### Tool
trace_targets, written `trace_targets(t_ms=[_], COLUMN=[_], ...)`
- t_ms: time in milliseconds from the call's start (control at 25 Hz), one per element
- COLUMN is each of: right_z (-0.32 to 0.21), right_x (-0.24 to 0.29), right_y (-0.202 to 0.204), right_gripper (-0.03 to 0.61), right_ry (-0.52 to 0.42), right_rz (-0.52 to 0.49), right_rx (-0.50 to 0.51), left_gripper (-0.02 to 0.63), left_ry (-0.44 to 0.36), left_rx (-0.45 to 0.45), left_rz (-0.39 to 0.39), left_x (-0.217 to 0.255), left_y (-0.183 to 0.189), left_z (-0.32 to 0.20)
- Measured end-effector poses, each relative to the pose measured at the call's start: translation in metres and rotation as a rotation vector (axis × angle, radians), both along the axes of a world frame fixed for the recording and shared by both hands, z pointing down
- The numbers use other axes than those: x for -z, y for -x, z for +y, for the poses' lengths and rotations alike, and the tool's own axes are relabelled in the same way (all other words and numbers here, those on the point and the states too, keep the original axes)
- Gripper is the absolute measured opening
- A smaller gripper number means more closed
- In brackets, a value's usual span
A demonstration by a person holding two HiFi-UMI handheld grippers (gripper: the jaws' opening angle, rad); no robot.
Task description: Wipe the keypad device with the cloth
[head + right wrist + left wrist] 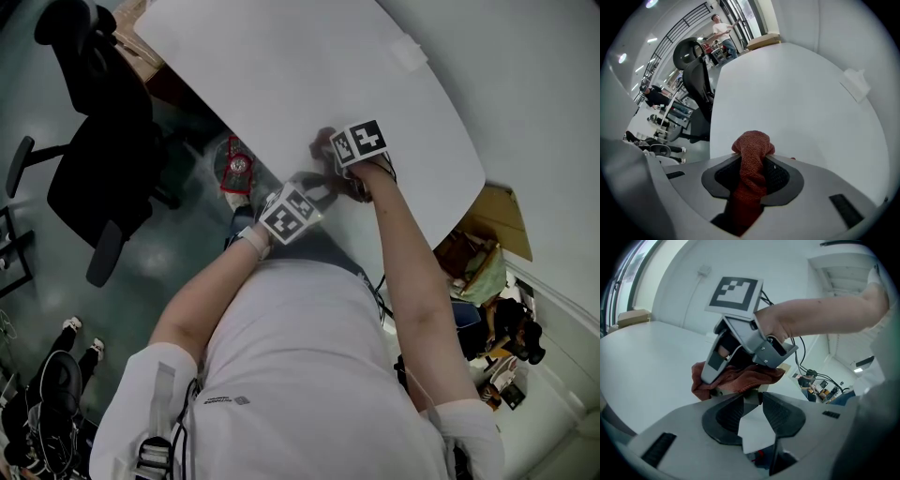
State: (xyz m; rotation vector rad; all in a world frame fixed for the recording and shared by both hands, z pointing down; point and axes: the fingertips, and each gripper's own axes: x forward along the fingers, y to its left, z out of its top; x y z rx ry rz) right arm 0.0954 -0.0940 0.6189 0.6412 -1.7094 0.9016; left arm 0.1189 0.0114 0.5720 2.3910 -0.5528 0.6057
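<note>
My right gripper (336,167) (751,176) is shut on a red-brown cloth (752,152), which bunches up out of its jaws. It points steeply down over the white table (309,66) near the table's front edge. In the left gripper view the right gripper (719,373) presses the cloth (740,378) onto a small grey-beige object, the keypad device (752,397). That device sits between the tips of my left gripper (751,401) (322,187), whose pads (729,416) close on it. The cloth hides most of the device.
A black office chair (94,169) stands on the floor left of the table. A small white patch (410,52) (855,84) lies far across the tabletop. A cardboard box (497,220) and clutter sit at the right. People (723,30) stand far off.
</note>
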Motion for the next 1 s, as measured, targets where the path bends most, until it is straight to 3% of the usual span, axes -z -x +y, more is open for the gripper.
trace_targets(t_ms=[280, 520, 640, 760, 1000], right_z=[-0.015, -0.015, -0.008, 0.005, 0.045], right_x=[-0.012, 0.018, 0.05, 0.085, 0.115], right_y=[0.003, -0.009, -0.029, -0.055, -0.101], right_gripper=[0.124, 0.123, 0.123, 0.123, 0.123], right_ry=[-0.12, -0.179, -0.196, -0.185, -0.204], right_rz=[0.052, -0.043, -0.11, -0.206, -0.175], right_rx=[-0.002, -0.017, -0.027, -0.099, -0.109], left_gripper=[0.132, 0.132, 0.132, 0.132, 0.132], left_ry=[-0.011, 0.009, -0.003, -0.034, -0.081], left_rx=[0.001, -0.018, -0.039, -0.049, -0.058], left_rz=[-0.01, -0.025, -0.027, -0.047, -0.057], left_x=[0.002, 0.001, 0.001, 0.004, 0.019], left_y=[0.001, -0.001, 0.0, 0.001, 0.003], left_z=[-0.002, 0.0, 0.0, -0.001, 0.0])
